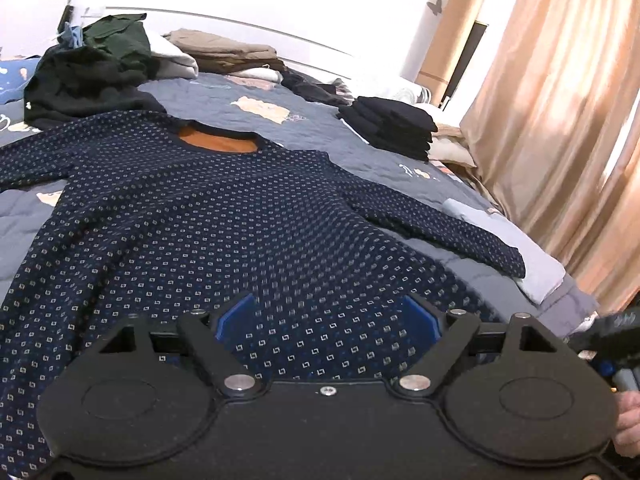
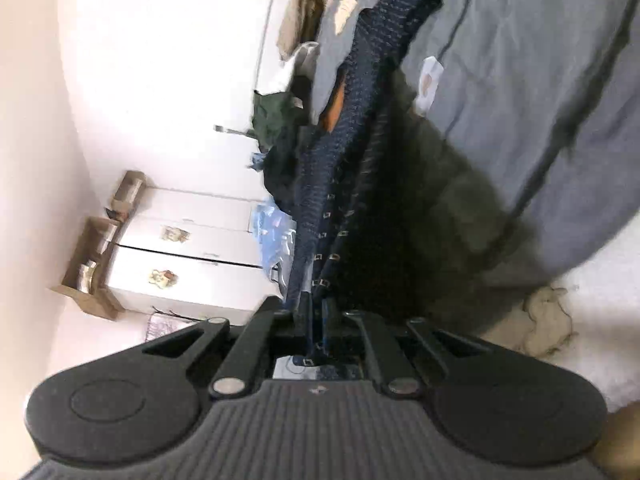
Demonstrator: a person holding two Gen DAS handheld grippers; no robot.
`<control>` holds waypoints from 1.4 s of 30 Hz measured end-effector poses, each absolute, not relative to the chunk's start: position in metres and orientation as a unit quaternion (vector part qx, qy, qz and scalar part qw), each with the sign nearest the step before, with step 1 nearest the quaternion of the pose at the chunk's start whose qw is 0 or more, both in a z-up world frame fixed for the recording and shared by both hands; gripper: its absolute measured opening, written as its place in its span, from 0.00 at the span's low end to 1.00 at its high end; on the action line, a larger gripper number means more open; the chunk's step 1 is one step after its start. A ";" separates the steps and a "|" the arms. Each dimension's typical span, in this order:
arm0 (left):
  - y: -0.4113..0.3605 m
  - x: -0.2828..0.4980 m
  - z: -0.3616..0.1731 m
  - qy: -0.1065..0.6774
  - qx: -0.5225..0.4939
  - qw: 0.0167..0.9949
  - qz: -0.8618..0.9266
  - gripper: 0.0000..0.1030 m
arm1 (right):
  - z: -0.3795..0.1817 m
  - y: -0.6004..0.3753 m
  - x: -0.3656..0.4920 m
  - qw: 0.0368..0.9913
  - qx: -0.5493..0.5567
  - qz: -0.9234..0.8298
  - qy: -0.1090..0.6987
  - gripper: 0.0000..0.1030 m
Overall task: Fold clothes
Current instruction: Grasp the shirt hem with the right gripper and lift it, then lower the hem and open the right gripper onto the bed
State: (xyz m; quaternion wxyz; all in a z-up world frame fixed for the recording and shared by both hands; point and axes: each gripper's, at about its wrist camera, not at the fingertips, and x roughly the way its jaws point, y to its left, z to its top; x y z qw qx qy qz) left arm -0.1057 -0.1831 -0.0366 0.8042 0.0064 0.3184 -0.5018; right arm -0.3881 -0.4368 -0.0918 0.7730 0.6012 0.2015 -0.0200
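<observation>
While the navy patterned sweater point(image 1: 208, 216) lay flat on the bed point(image 1: 320, 128), neckline toward 12 o'clock, the left tongs point(image 1: 330, 316) stood released over its hem, blue pads wide apart. Black folded stack point(image 1: 390, 128) sat at 2 o'clock. In the right wrist view, rolled sideways and blurred, the right tongs point(image 2: 316, 316) were clenched on a sweater point(image 2: 320, 216) fold running toward 12 o'clock.

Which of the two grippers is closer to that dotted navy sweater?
Right. The right gripper is clamped on the sweater fabric; the left gripper hangs open above its hem.
</observation>
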 end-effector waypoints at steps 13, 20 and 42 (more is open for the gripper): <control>-0.187 -0.113 -0.037 0.310 0.023 0.800 -0.514 0.80 | -0.074 -0.410 -0.370 0.843 0.319 -0.244 0.358 0.08; -0.188 -0.116 -0.036 0.307 0.030 0.800 -0.514 0.82 | -0.052 -0.408 -0.354 0.872 0.345 -0.203 0.282 0.25; -0.151 -0.073 -0.033 0.314 -0.028 0.849 -0.424 0.85 | -0.020 -0.410 -0.242 0.912 0.293 -0.149 0.247 0.39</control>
